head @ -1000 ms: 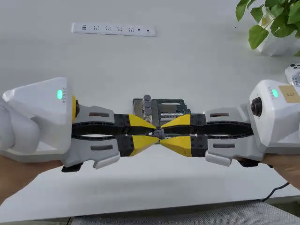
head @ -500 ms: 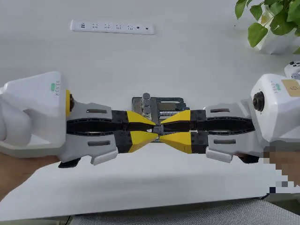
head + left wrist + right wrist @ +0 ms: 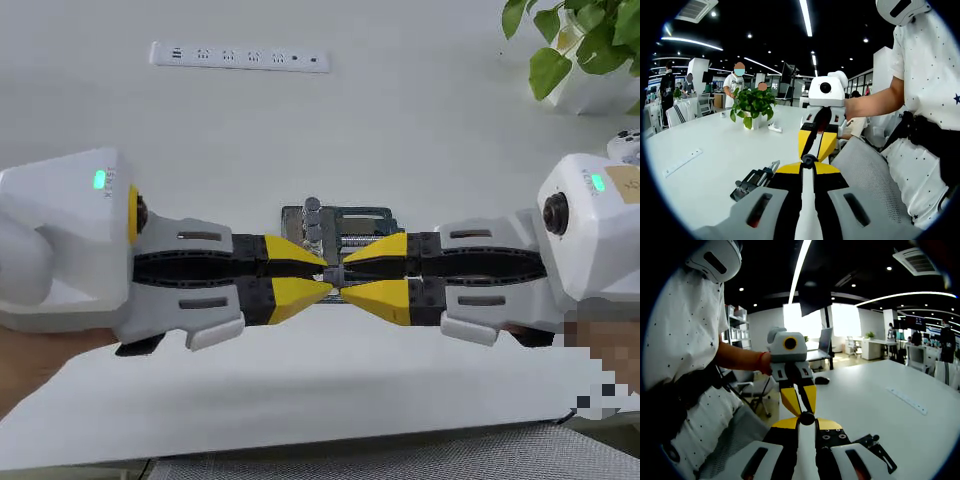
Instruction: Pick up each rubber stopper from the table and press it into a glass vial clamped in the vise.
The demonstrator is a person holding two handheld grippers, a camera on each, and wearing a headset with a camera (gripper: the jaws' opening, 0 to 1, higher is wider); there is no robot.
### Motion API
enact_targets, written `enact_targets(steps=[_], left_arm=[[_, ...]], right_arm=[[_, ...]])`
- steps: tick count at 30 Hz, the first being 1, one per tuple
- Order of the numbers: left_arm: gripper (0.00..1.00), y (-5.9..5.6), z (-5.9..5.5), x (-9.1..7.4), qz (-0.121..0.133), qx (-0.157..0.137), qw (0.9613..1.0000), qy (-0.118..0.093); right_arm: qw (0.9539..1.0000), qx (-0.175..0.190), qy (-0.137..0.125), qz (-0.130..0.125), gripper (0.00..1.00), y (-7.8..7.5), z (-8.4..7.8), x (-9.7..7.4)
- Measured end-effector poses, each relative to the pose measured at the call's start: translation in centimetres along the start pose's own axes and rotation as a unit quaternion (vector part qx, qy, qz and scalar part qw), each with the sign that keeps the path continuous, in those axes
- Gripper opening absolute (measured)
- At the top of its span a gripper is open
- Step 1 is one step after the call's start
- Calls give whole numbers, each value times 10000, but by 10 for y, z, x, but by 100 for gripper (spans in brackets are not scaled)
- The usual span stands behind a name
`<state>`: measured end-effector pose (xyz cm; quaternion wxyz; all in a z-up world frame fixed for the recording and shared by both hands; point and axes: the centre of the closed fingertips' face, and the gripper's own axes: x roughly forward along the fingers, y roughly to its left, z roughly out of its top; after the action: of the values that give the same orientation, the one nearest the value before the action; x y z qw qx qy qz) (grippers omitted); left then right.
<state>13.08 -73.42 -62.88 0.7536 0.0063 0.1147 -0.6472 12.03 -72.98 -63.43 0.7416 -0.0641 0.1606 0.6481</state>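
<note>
Tip to tip in front of the vise (image 3: 352, 214), left gripper (image 3: 322, 277) and right gripper (image 3: 347, 279) both pinch one dark rubber stopper (image 3: 334, 274), jaws closed; the housing lettering by their green lights is unreadable.

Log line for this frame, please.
left gripper: shut on stopper | right gripper: shut on stopper, tips meeting left's | vise: on table behind tips, untouched

Table (image 3: 430, 140): lies under everything.
Vise (image 3: 362, 222): on the table, centre, towards the near edge.
Vials (image 3: 314, 222): seemingly upright at the vise's left end.
Grippers: left gripper (image 3: 327, 274) and right gripper (image 3: 347, 278) meet tip to tip before the vise.
Power strip (image 3: 240, 58): behind the vise, leftward.
Plant (image 3: 580, 50): far right.
</note>
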Motion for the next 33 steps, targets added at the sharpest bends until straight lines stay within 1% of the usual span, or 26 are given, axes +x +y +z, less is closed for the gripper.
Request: enact_targets(steps=[10, 16, 25, 31, 33], left_arm=[[4, -2, 0, -1, -49, -45, 10000, -15], [4, -2, 3, -2, -77, -62, 9999, -70], [4, -2, 3, -2, -94, -64, 9999, -82], [4, -2, 5, -3, -97, -94, 9998, -156], [4, -1, 5, -3, -84, -116, 9997, -173]], right_arm=[[10000, -46, 35, 27, 8, 2, 1, 0], [10000, -60, 17, 58, 8, 2, 4, 0], [9999, -60, 36, 71, 7, 2, 5, 1], [10000, -69, 23, 66, 6, 2, 7, 0], [10000, -22, 30, 53, 6, 2, 7, 0]])
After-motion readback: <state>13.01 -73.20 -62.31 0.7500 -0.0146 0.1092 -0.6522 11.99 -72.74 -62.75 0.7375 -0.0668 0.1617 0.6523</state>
